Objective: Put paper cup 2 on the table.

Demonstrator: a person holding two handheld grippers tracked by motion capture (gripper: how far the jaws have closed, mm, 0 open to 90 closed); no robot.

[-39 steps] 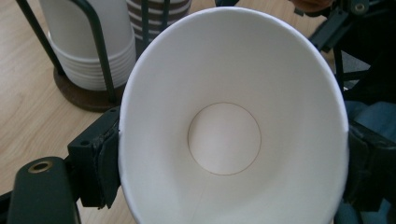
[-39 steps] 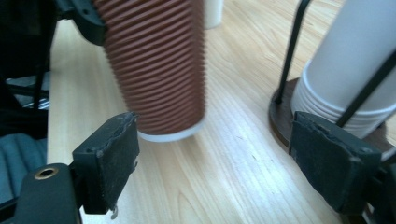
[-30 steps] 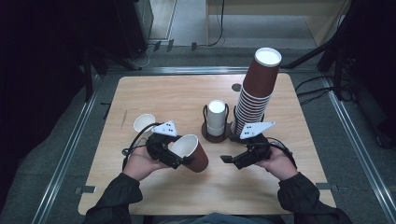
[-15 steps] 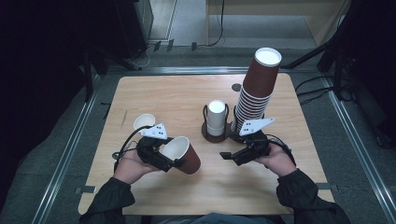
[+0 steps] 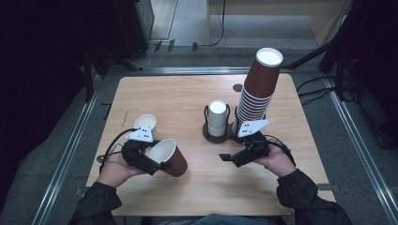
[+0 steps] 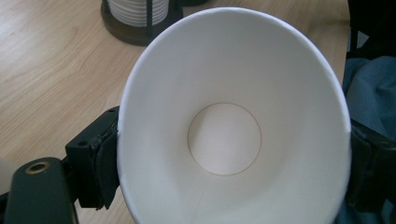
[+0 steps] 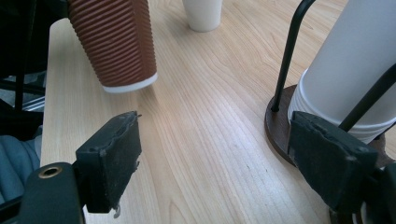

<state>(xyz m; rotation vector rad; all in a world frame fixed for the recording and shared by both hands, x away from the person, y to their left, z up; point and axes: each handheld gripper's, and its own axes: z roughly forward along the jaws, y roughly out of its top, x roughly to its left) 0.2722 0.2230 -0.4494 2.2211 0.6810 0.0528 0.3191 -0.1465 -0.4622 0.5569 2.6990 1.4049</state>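
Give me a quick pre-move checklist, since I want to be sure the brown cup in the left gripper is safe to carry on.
1. Left gripper fingers clamp the brown cup on both sides: ok.
2. Cup empty, white inside clean: ok.
3. Cup tilted on its side, mouth towards the person: ok for an empty cup.
4. Right gripper open, nothing between its fingers: ok.
5. White cup on the table apart from the held cup: ok.
6. Grip firmness against slipping: cannot tell.
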